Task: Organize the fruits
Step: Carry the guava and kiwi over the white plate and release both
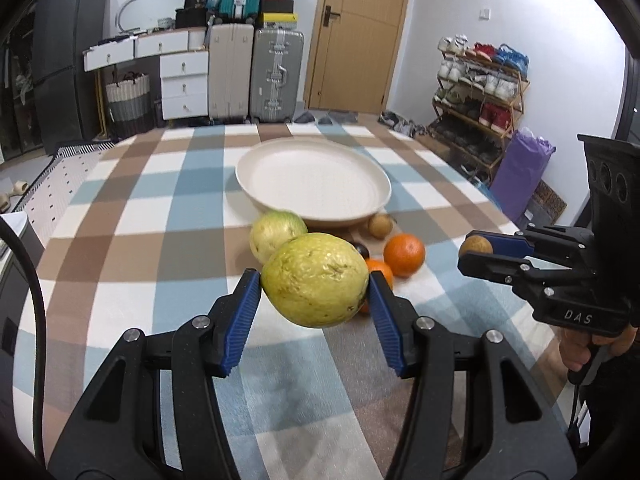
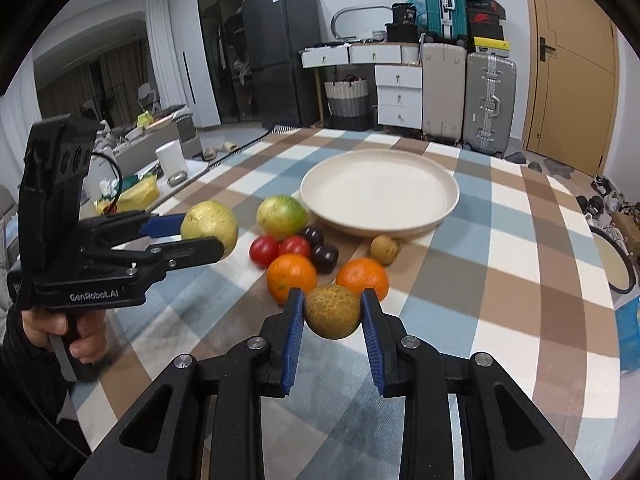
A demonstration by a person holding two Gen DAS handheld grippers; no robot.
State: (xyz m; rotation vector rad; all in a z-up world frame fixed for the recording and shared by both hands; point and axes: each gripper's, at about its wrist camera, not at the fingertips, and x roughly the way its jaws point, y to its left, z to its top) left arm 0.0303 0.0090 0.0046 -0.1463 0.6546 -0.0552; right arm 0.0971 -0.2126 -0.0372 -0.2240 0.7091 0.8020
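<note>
The left tool (image 1: 315, 286) is clamping a yellow-green guava (image 1: 316, 279) above the checked desk (image 1: 132, 240). Further right, the right tool (image 2: 332, 312) is gripping a small brown fruit (image 2: 333, 311), near the two oranges (image 2: 291, 276). The cream plate (image 2: 380, 198) is sitting beyond, empty.

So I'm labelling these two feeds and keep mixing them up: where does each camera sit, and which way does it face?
Left wrist: on the left gripper, looking along its jaws over a held guava toward the cream plate; the right gripper shows at right.
Right wrist: on the right gripper, jaws shut on a small brown fruit, facing the same plate; the left gripper and hand show at left.
Shared: plate, oranges, checked tablecloth.
</note>
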